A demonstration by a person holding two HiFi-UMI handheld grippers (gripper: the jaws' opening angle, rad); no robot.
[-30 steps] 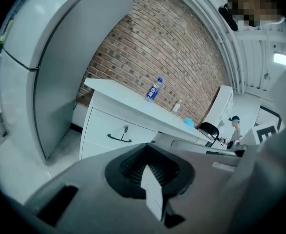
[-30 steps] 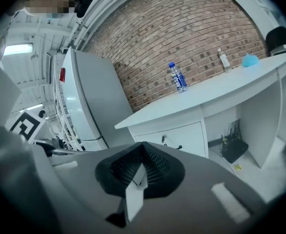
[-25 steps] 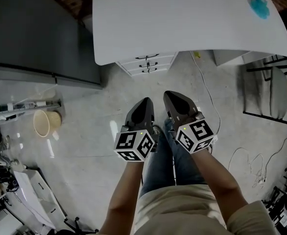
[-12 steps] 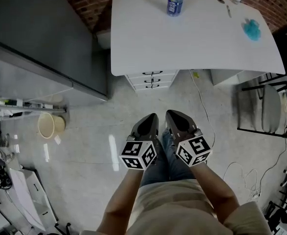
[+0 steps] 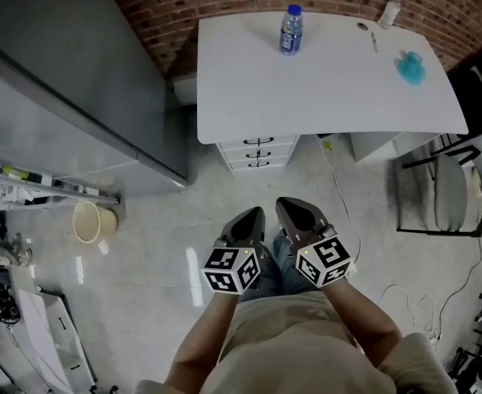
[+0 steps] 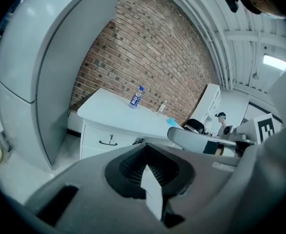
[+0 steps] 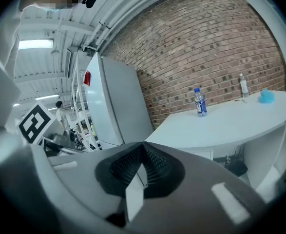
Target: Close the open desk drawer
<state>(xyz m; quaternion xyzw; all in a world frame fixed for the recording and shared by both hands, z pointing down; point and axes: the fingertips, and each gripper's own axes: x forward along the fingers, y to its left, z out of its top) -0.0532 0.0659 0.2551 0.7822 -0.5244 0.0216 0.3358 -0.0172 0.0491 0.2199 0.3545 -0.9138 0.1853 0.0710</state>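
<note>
A white desk (image 5: 331, 89) stands against a brick wall, with a white drawer unit (image 5: 258, 152) under its left end. The unit's fronts with dark handles look flush in the head view; in the left gripper view the drawer unit (image 6: 104, 141) shows one handle. My left gripper (image 5: 251, 217) and right gripper (image 5: 294, 209) hang side by side over the floor, well short of the desk, both shut and empty. Each marker cube sits near my hands. In the gripper views the left gripper (image 6: 145, 162) and right gripper (image 7: 143, 162) have their pads pressed together.
A water bottle (image 5: 290, 29), a small bottle (image 5: 390, 11) and a blue object (image 5: 410, 68) lie on the desk. A tall grey cabinet (image 5: 68, 80) stands left, a wicker bin (image 5: 88, 222) by it. A black chair (image 5: 450, 191) and floor cables (image 5: 405, 294) are right.
The head view has tilted up, so the desk, bottle and brick wall came fully into sight. Both grippers have risen together and stay shut.
</note>
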